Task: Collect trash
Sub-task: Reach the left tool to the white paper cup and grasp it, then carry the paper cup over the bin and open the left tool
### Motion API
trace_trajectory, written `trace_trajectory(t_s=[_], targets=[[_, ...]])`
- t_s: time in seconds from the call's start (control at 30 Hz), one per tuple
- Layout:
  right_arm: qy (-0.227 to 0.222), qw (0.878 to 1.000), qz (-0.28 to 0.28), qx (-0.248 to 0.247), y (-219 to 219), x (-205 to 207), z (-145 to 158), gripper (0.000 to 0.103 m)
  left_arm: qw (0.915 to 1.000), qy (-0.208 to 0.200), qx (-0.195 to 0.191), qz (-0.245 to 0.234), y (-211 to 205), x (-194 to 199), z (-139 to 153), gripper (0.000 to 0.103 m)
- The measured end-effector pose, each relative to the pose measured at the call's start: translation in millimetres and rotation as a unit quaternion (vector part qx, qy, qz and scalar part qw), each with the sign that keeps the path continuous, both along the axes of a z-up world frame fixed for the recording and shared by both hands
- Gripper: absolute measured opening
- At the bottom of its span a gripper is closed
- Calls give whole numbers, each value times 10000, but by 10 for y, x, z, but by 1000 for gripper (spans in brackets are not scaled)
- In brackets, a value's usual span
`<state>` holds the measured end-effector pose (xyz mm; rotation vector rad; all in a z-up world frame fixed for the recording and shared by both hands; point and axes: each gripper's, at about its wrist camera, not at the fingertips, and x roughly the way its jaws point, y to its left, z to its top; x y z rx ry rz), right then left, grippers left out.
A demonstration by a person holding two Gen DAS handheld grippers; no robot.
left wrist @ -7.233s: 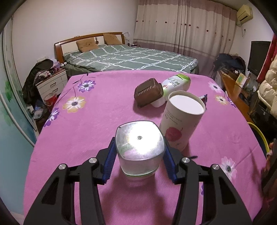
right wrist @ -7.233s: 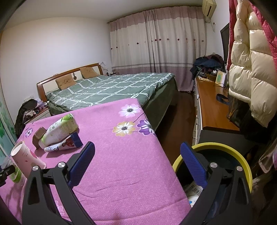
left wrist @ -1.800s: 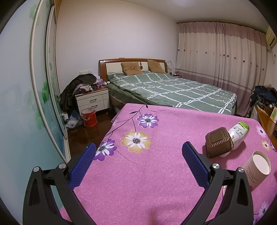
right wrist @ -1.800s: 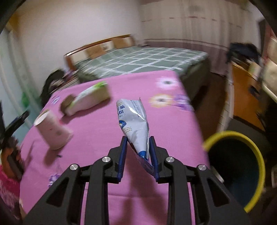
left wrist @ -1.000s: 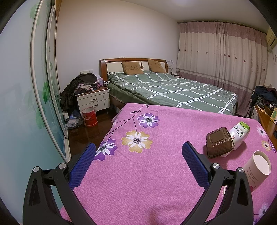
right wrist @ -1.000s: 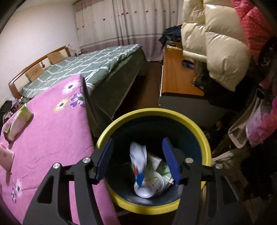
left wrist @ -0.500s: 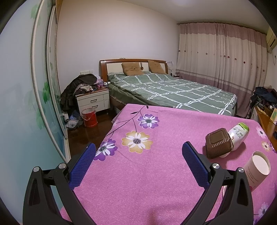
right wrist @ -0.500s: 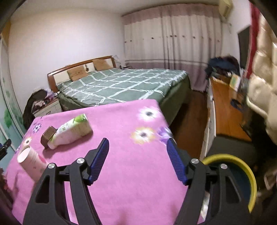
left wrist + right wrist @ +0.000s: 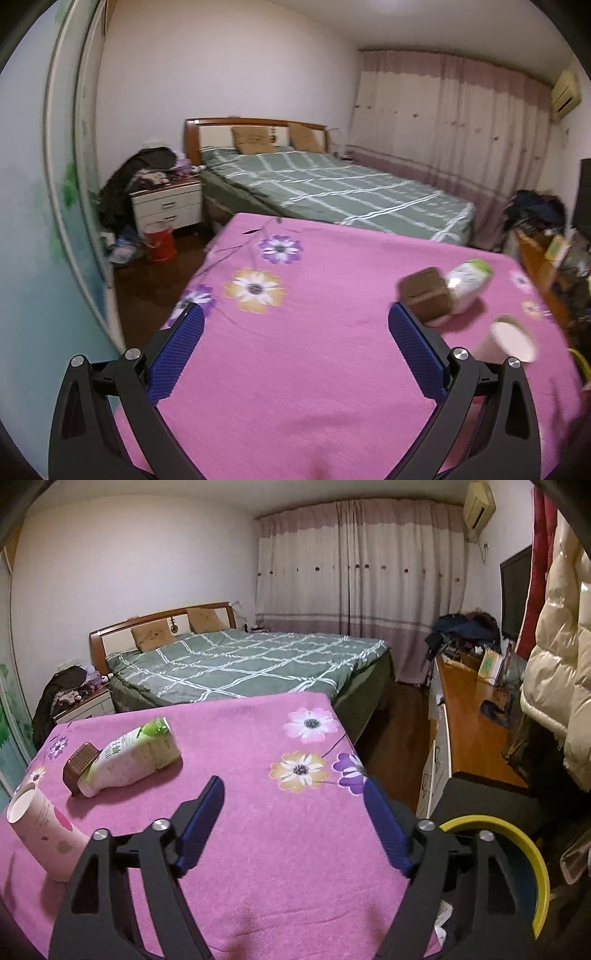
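Both wide open and empty: left gripper (image 9: 293, 345), and right gripper (image 9: 293, 821) with jaws just opened further, over pink tablecloth (image 9: 258, 842) bearing paper cup (image 9: 38, 836), bottle (image 9: 135, 757), brown box (image 9: 78, 762), beside yellow-rimmed bin (image 9: 532, 860).

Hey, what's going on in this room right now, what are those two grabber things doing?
A person is clearing trash off a pink flowered table with two handheld grippers. Both the left gripper and the right gripper are open and empty; the right one's jaws have just been opening. A paper cup, a white bottle and a brown box still lie on the table. The yellow-rimmed bin stands beside it.
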<state>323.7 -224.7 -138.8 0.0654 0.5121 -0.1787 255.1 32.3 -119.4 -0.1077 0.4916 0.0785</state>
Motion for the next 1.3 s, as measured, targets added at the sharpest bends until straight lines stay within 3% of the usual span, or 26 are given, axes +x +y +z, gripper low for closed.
trace_trajectory(t_s=[0.2,0.4,0.5,0.8,1.03,1.17,1.3], targets=[[77,9999,-26,61,-43,27,6,80,9936,372,-118,-1061,-357,-242,0,98],[76,9999,-23,71,-52,22,5,85,9739,634,-63,-2177,-980,-268,16,98],[94,9999,-34,105,-51,32,-1,85,9656,844,-57,-2459,-1223,-139,-35,98],[175,9997,-49,184,-82,54,-23,86,9639,1240,32,-2357,-1448,285,-196,98],[219,9996,-53,191,-91,65,-32,86,9650,1306,11,-2275,-1372,411,-262,79],[251,9994,-71,223,-115,68,-53,86,9638,1319,0,-2315,-1372,433,-280,58],[242,9994,-75,225,-121,65,-58,86,9648,1226,27,-2325,-1369,408,-251,57]])
